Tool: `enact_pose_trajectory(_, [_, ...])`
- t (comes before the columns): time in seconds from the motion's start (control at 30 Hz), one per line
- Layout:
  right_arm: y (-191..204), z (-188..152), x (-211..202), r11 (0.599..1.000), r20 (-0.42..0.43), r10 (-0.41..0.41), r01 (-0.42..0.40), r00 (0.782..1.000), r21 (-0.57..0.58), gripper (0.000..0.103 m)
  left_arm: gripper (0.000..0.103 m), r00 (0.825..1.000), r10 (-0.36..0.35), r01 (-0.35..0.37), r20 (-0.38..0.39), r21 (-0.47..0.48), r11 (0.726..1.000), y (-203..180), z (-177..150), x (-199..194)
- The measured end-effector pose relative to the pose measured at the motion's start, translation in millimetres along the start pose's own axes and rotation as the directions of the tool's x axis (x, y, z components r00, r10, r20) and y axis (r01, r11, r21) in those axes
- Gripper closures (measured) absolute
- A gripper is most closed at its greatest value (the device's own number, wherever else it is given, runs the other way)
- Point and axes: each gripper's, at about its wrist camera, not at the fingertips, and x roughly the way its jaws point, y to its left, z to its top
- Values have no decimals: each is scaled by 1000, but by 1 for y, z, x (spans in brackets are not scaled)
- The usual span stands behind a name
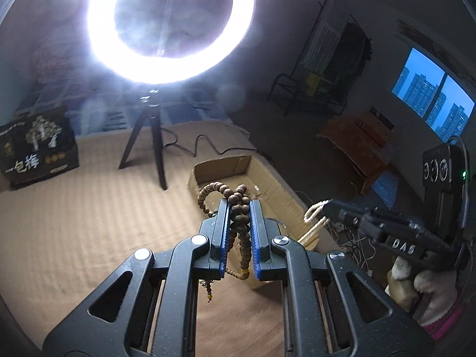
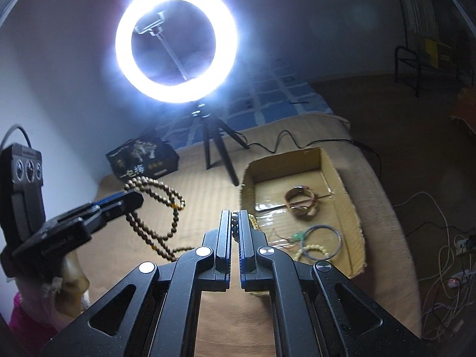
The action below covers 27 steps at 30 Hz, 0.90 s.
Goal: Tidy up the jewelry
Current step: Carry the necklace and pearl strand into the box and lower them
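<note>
My left gripper (image 1: 240,205) is shut on a long brown wooden bead necklace (image 1: 239,217), held above the tan bed cover; its loops hang down, also in the right wrist view (image 2: 154,208). My right gripper (image 2: 235,215) is shut on a beaded bracelet (image 2: 253,221) with dark and cream beads, at the near left edge of the open cardboard box (image 2: 354,208). The box holds brown bangles (image 2: 300,200), a thin ring bangle (image 2: 322,241) and a cream bead bracelet (image 2: 312,253). The right gripper also shows in the left wrist view (image 1: 327,205), holding cream beads (image 1: 312,212).
A lit ring light on a black tripod (image 2: 214,145) stands behind the box, its cable trailing right. A black printed box (image 2: 142,159) sits at the back left. White cables (image 2: 446,267) lie on the floor to the right of the bed.
</note>
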Motion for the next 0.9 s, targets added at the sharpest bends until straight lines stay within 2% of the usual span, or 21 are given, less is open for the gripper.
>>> enact_pose_trajectory(0.47, [-23,-4,22,999,-65,-42,43,997,8,100,92,999,-42,42,-11,24,999,-25,33,61])
enact_pose_trajectory(0.67, [-30,-10,37,998,-105,-57,58,993,10,100,92,997,-59,60,-39,25,998,-29,35,86])
enact_pose_trajectory(0.9, [-37,-15,54,997,-142,-78,80,987,6,100,92,998,-33,34,-62,21,999,-26,32,110])
